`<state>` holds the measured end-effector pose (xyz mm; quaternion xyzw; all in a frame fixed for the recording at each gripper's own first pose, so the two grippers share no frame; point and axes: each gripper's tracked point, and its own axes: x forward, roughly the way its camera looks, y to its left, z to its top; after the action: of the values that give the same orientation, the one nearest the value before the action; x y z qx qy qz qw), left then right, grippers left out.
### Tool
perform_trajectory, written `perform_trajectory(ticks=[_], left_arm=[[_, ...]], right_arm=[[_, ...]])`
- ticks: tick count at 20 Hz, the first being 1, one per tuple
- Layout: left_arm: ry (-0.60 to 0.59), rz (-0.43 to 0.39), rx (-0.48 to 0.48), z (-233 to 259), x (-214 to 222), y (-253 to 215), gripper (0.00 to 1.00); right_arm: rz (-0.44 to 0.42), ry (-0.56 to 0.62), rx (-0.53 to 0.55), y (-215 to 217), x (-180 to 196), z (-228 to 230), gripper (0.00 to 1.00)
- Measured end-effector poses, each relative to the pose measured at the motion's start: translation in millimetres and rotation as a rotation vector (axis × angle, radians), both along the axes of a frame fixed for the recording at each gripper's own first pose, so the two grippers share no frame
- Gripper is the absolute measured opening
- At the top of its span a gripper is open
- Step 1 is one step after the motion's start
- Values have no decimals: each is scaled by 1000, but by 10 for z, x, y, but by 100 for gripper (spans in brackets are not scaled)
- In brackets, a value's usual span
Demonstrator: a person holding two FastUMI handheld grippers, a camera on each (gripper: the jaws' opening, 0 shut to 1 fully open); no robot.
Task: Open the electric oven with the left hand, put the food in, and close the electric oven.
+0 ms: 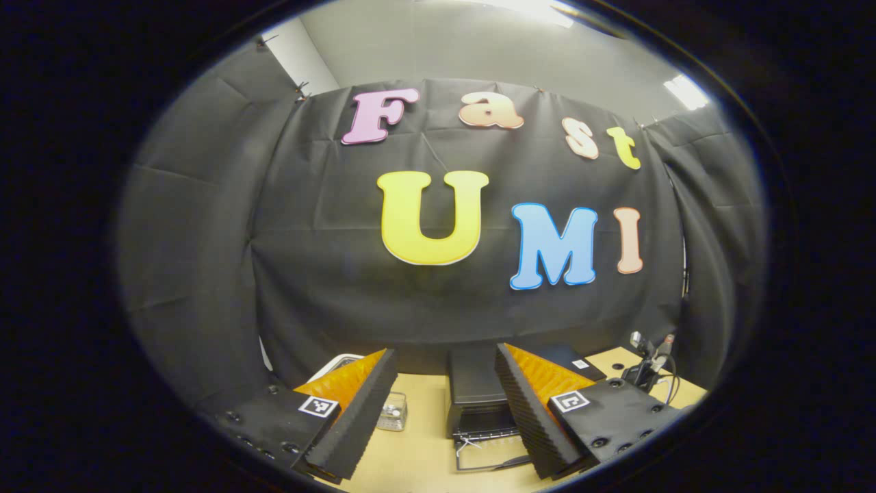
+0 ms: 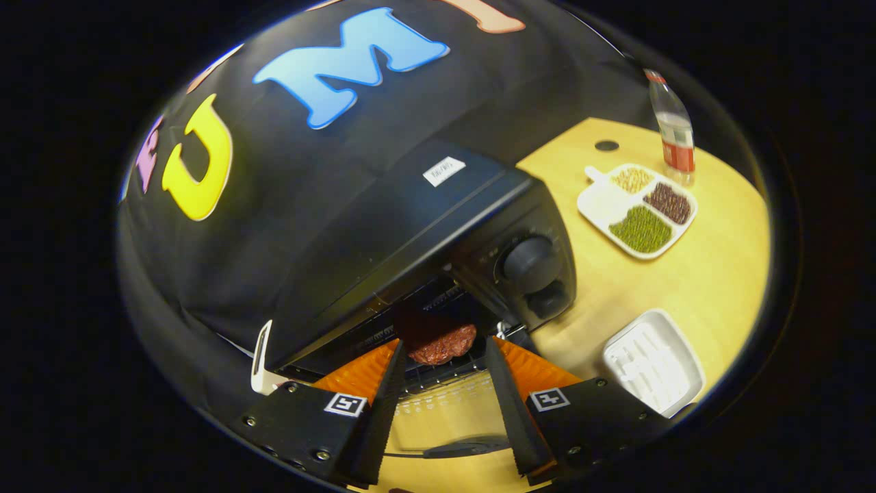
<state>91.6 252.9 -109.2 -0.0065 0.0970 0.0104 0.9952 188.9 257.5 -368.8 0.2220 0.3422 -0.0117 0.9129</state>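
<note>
Left gripper view, hand-held gripper: the left hand-held gripper (image 1: 445,411) is held high above the surface (image 1: 417,459), fingers spread apart, released, grasping nothing.
Left gripper view, oven: a black oven (image 1: 475,394) stands on the surface between the two fingers, against the cloth wall. Its glass door (image 1: 489,452) lies folded down toward the camera.
Left gripper view, other things: a small clear container (image 1: 393,411) sits just left of the oven. A black stand with cables (image 1: 647,366) is at the far right.
Right gripper view, hand-held gripper: the right hand-held gripper (image 2: 438,397) is at the oven's mouth, fingers apart, released, touching nothing.
Right gripper view, food: a round brown patty (image 2: 441,342) lies on the wire rack (image 2: 438,373) inside the oven (image 2: 410,233), just beyond the fingertips.
Right gripper view, door: the door (image 2: 445,418) is open, lying flat below the fingers.
Right gripper view, knobs: two dark knobs (image 2: 530,263) sit on the oven's right front.
Right gripper view, surface: to the right lie an empty white tray (image 2: 653,363), a divided plate (image 2: 636,209) of grains and beans, and a bottle (image 2: 674,133) behind it.
</note>
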Motion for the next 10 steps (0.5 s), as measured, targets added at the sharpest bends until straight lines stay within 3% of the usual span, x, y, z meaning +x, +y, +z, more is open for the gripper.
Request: perform_trajectory(ticks=[4,10], left_arm=[[2,-30,1,-38,30,-244,100],[0,-70,18,-69,29,-630,100]], right_arm=[[58,-168,-178,-315,-187,598,72],[102,-409,-327,-640,-512,1621,72]])
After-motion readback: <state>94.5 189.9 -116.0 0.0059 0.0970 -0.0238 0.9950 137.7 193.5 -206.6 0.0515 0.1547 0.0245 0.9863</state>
